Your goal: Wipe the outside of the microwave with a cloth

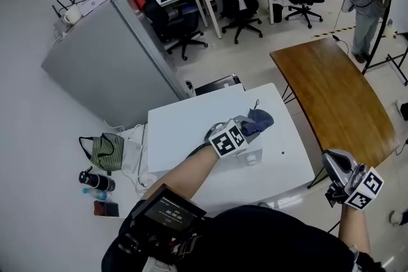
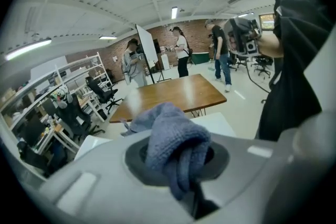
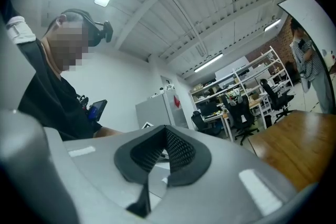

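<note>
My left gripper (image 1: 250, 125) is shut on a blue-grey cloth (image 1: 260, 118) and hovers low over a white flat top (image 1: 185, 130) in the middle of the head view. In the left gripper view the cloth (image 2: 170, 136) bunches out between the jaws and hangs forward. A small white block (image 1: 252, 157) lies just under that gripper. I cannot make out a microwave's door or front in any view. My right gripper (image 1: 334, 161) hangs off the white top's right side, lower right, jaws shut on nothing; its pads (image 3: 178, 150) meet in the right gripper view.
A tall grey cabinet (image 1: 108, 67) stands back left and a wooden table (image 1: 331, 92) to the right. A green bag (image 1: 105, 151) and a bottle (image 1: 97, 181) lie at the left. Office chairs (image 1: 239, 0) and a person (image 1: 368, 3) are further back.
</note>
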Available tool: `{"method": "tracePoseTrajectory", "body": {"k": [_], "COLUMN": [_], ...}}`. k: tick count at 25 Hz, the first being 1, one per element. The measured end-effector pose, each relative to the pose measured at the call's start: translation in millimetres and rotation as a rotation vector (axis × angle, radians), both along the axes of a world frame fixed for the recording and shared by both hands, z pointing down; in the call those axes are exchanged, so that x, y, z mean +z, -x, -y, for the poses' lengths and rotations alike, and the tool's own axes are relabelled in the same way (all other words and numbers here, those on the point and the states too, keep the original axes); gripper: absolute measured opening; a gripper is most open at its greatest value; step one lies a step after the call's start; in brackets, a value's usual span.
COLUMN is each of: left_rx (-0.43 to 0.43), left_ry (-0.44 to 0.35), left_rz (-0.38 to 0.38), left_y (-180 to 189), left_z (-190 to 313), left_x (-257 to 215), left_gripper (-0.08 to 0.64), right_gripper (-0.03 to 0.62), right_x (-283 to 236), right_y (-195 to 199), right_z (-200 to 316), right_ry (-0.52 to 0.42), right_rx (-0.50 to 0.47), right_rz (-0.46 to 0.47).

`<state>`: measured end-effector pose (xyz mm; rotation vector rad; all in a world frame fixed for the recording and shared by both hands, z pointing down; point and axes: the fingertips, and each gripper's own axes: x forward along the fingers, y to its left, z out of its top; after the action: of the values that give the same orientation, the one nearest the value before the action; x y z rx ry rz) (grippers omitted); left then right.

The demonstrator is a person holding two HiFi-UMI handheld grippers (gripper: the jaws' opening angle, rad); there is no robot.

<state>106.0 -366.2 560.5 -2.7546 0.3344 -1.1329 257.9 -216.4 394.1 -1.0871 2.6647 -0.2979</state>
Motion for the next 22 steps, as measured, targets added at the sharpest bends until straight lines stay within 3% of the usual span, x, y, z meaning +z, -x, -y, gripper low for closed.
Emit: {"method": "tracePoseTrajectory", "body": {"k": [2, 5, 8, 12, 15, 18, 22], "left_rx": [0.019, 0.007, -0.062, -0.197, -0.228, -0.223, -0.205], "left_ry": [-0.005, -0.042, -0.088, -0.12, -0.088, -0.052, -0.041], "left_rz": [-0.04, -0.088, -0.094, -0.037, -0.014, -0.015, -0.018], "left_y": [0, 50, 150, 312, 387, 406, 377], "left_z": [-11, -26, -36, -63, -91, -100, -87], "left_x": [-12, -40, -62, -53, -28, -3, 5], "left_gripper": [0.058, 0.058, 0.058, 0.058, 0.058, 0.058, 0.058], "right_gripper": [0.005, 0.005, 0.005, 0.005, 0.005, 0.005, 0.005], "right_x": [-5, -12, -22, -34, -38, -37, -37], "right_y": [5, 32, 81, 168, 222, 253, 242], "right_z": [0, 2, 0, -11, -23, -34, -42], "right_ry": [-0.013, -0.032, -0.056, -0.076, -0.065, -0.047, -0.042], "right_rx": [-0.014, -0.054, -0.103, -0.184, -0.214, -0.226, -0.187], "right_rz": [0.003, -0.005, -0.025, -0.048, -0.066, -0.089, -0.096]}}
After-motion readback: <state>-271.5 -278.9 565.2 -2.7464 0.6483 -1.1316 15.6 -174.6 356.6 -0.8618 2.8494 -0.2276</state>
